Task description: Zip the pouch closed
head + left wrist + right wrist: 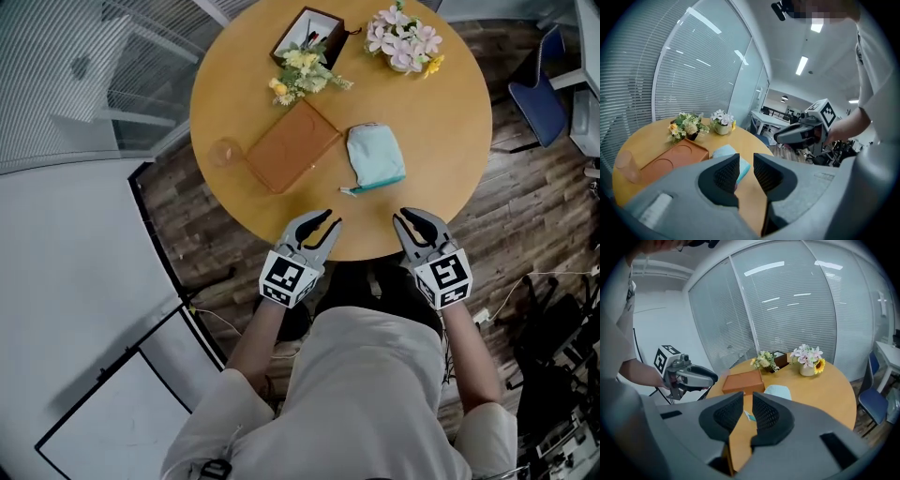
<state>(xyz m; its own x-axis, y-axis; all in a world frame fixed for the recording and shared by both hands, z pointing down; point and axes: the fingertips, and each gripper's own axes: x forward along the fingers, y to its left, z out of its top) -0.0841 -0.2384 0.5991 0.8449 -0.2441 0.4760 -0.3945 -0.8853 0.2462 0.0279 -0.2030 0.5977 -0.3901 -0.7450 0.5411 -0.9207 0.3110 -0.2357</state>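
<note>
Now, table [441, 122]: round, wooden.
Tray [292, 145]: brown, at 8 o'clock from the table's centre, just beside the pouch.
Pouch [375, 155]: pale blue, lying flat at 5 o'clock from centre.
Left gripper [330, 221]: at 7 o'clock from the pouch, jaws narrowly apart, empty.
Right gripper [403, 217]: at 5 o'clock from the pouch, jaws narrowly apart, empty.

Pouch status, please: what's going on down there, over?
Left gripper, right gripper open, empty, at table's near edge. Pouch flat, untouched, beside brown case. Nothing blocking.
</note>
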